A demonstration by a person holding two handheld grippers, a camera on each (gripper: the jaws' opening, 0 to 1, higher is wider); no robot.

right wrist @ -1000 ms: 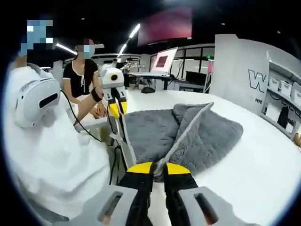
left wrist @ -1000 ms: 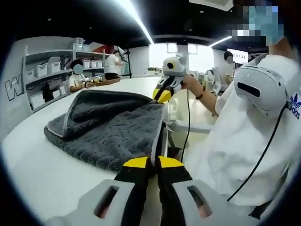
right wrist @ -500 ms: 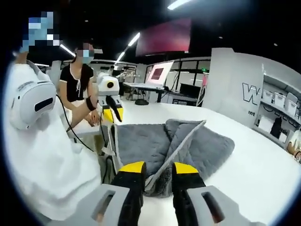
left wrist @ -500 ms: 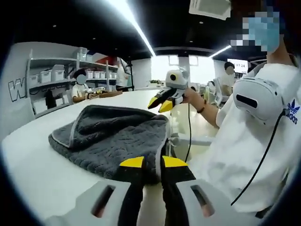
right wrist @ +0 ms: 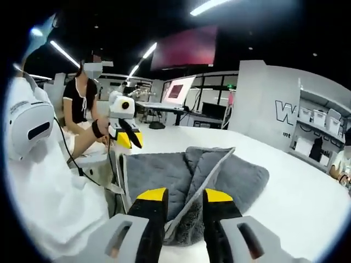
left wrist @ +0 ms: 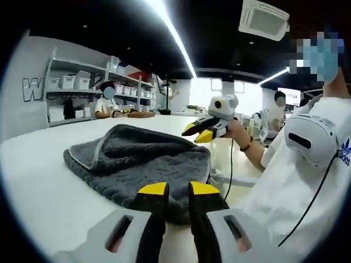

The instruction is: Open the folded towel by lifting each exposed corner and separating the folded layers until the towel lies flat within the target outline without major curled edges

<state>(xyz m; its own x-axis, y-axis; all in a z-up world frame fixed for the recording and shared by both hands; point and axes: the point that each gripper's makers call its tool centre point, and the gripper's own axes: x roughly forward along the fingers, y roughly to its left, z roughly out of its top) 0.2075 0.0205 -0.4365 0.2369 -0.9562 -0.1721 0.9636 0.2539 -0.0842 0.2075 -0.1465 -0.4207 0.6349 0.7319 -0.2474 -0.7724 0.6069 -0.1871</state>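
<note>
both the left gripper [left wrist: 171, 189] and right gripper [right wrist: 184, 195] have let go of the grey towel [left wrist: 143, 162], fingers now spread just short of its near hem. it is still folded on the white table [left wrist: 38, 181], so unfolding remains.

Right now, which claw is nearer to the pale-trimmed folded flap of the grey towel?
The right claw: the towel's trimmed flap runs down between its open jaws. The left claw hovers open at the towel's near edge, apart from the flap.

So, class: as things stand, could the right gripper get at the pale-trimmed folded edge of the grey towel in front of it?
Probably yes. The right gripper is open, and the trimmed fold of the grey towel runs up from between its fingers, with nothing lying across it.
</note>
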